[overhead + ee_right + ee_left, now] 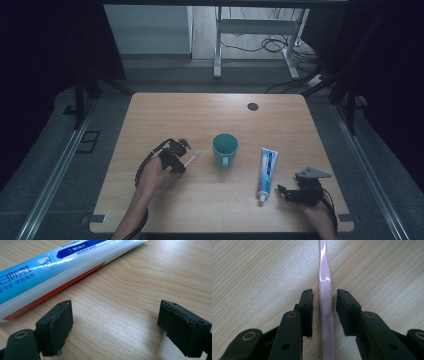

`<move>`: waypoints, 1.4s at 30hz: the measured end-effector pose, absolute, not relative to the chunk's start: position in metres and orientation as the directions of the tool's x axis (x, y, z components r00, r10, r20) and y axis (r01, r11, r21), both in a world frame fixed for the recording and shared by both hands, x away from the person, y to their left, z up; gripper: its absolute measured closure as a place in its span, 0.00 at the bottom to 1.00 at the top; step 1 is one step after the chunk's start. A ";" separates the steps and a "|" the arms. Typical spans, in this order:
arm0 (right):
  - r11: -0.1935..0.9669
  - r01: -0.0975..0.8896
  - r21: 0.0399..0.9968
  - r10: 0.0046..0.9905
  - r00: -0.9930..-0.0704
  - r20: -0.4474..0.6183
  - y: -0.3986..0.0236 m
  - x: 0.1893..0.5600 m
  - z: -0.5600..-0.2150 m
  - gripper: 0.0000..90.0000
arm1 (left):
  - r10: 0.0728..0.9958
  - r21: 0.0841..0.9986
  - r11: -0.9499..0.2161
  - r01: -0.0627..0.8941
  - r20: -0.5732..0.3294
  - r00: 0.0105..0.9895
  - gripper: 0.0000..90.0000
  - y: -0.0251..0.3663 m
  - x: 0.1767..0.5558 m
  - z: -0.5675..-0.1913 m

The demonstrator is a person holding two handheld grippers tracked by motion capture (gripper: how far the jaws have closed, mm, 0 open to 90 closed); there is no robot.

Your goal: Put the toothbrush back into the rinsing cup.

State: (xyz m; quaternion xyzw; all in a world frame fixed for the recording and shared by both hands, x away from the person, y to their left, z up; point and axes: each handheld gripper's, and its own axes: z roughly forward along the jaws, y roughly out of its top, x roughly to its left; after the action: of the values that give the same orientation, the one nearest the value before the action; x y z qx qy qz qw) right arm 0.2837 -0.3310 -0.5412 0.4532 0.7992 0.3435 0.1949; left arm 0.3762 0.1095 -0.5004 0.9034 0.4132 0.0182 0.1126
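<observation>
the jaws of the left gripper [325, 305] stood a little apart with the pink toothbrush [325, 282] running straight between them, its handle lying along the gap; thin slivers of space showed on both sides of the handle, so the pads did not press on it. beyond the jaw tips the handle narrowed and ran on over the wooden table [254, 272]. in the high view the left gripper [176, 155] sat on the brush's handle end, and the toothbrush [194, 156] pointed its white bristle head away from the jaws toward a teal mug [225, 149], which stood just past that head, apart from it. the jaws of the right gripper [115, 325] stood wide apart over bare wood with nothing between them. a blue and white toothpaste tube [50, 272] lay just outside one jaw, slanting away ahead of it. in the high view the right gripper [286, 192] rested close beside the cap end of the toothpaste tube [267, 170], and the tube stretched away from the jaws, with the mug farther off beyond it.
</observation>
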 end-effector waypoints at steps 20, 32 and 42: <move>0.354 0.591 0.725 0.858 -0.513 0.000 -0.331 0.284 -0.541 0.14 | 0.766 0.075 -0.637 0.767 -0.047 0.641 0.86 0.092 0.397 -0.500; 0.353 0.591 0.725 0.858 -0.513 0.000 -0.331 0.284 -0.541 0.14 | 0.761 0.044 -0.645 0.763 -0.050 0.647 0.88 0.088 0.400 -0.499; 0.353 0.591 0.725 0.858 -0.513 0.000 -0.331 0.284 -0.541 0.14 | 0.753 0.079 -0.651 0.755 -0.065 0.655 0.88 0.087 0.398 -0.485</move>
State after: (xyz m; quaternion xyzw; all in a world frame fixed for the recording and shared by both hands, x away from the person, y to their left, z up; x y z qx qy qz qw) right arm 0.2837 -0.3310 -0.5411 0.4534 0.7993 0.3431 0.1945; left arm 0.3983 0.0875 -0.4847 0.9084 0.4150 -0.0130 0.0496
